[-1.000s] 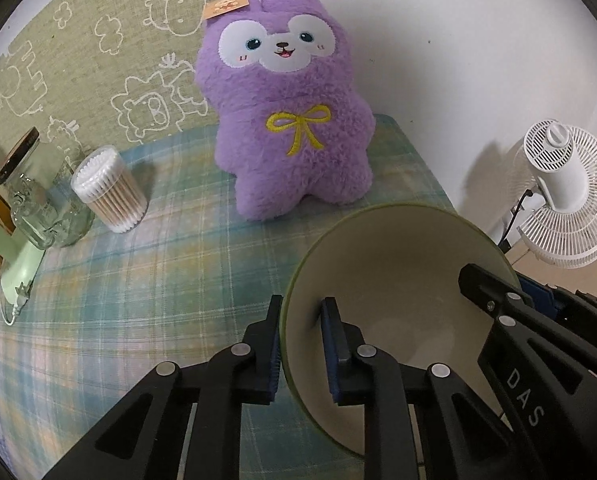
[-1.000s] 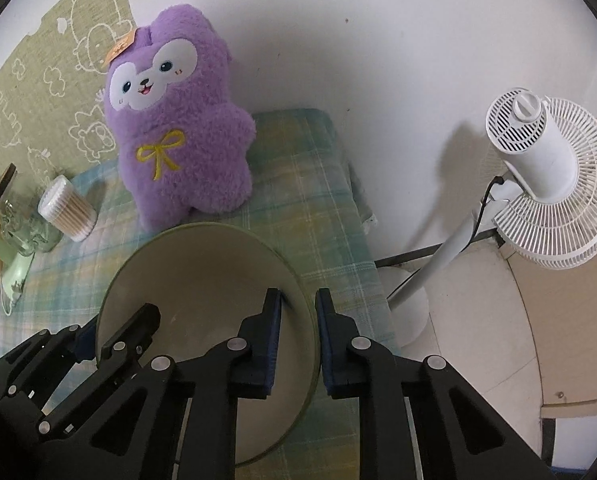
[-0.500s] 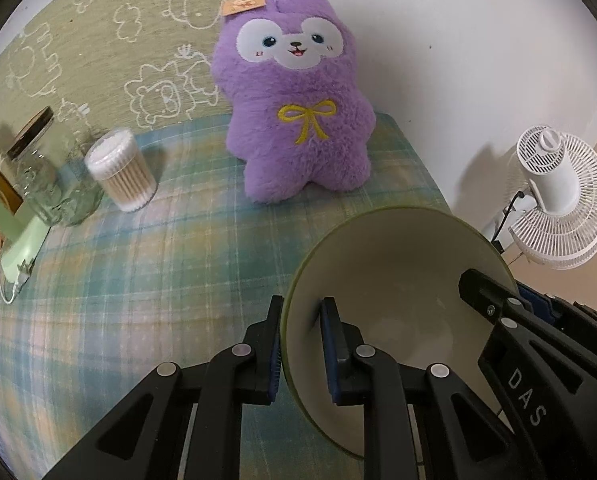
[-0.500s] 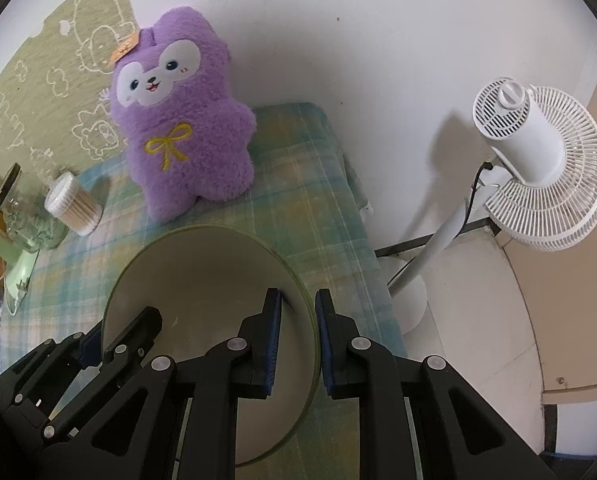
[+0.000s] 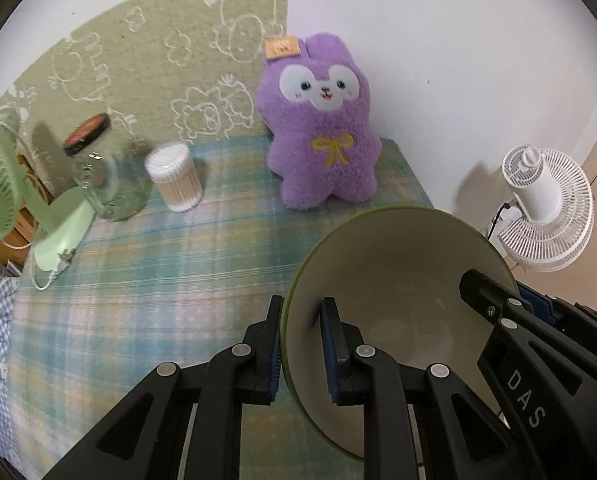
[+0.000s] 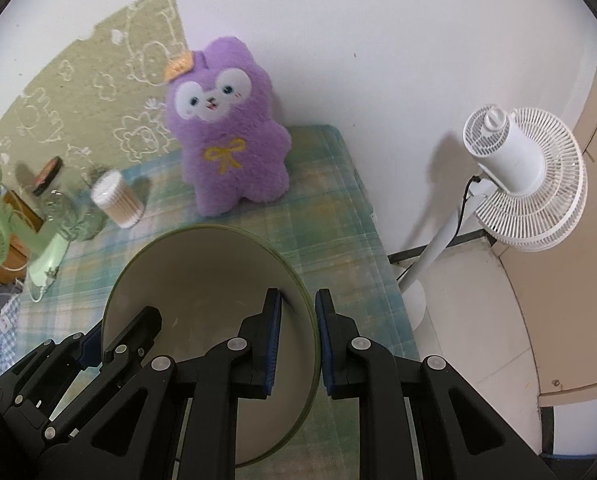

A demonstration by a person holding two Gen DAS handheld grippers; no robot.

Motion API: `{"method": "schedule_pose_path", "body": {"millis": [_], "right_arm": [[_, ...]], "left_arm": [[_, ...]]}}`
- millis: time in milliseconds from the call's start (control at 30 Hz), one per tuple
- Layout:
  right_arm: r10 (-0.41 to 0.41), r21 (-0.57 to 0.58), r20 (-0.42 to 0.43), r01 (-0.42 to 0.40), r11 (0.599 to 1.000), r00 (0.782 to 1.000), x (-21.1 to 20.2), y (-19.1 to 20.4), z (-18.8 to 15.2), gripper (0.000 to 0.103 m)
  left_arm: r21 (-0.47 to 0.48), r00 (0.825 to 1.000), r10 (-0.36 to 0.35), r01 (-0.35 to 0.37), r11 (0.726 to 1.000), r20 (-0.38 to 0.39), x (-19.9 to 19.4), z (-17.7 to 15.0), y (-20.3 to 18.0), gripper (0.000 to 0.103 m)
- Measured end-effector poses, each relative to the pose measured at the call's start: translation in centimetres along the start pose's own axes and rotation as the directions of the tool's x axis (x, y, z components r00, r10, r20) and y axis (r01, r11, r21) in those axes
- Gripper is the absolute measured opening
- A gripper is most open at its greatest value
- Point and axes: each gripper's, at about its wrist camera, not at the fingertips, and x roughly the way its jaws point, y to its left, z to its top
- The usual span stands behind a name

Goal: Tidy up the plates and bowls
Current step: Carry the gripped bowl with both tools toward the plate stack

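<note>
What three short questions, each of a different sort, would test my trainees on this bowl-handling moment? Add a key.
1. True or false: the left gripper and the right gripper each straddle the rim of the same bowl.
2. Multiple choice: which thing stands off the table, on the floor? A) purple plush toy B) white fan C) cotton swab tub
3. Fill in: the tablecloth has a ____ pattern.

Key: 1 true, one on each side of the rim; 2 B; 3 plaid, in green and pale tones.
</note>
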Motion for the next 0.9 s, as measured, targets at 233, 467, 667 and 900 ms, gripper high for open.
{"method": "schedule_pose_path", "body": {"millis": [233, 467, 667, 900], "right_arm": [[-0.004, -0.011, 0.03, 0.004, 1.0, 1.0, -4.4, 2.0, -0.9, 0.021], [-0.011, -0.042, 0.069, 0.014, 0.999, 0.998, -9.0, 5.3, -2.7, 0.021], [-0.016, -0.046, 0.096, 0.021, 0.999, 0.995, -12.2, 8.2, -4.5, 0.021], [-0.006, -0.075, 0.12, 0.015, 0.997, 0.993, -15.6, 12.4, -7.3, 0.021]], "left_arm": [[-0.006, 0.999, 0.006, -0.006, 1.0, 0.037, -4.6, -0.8, 1.4, 0.015], [-0.029, 0.998, -0.002, 0.004, 1.0, 0.068, -8.7, -2.5, 4.3, 0.016], [-0.038, 0.995, -0.01, 0.013, 0.999, 0.094, -12.3, -4.4, 7.5, 0.016], [-0.05, 0.994, 0.004, 0.002, 0.999, 0.113, -15.5, -6.9, 11.3, 0.016]]}}
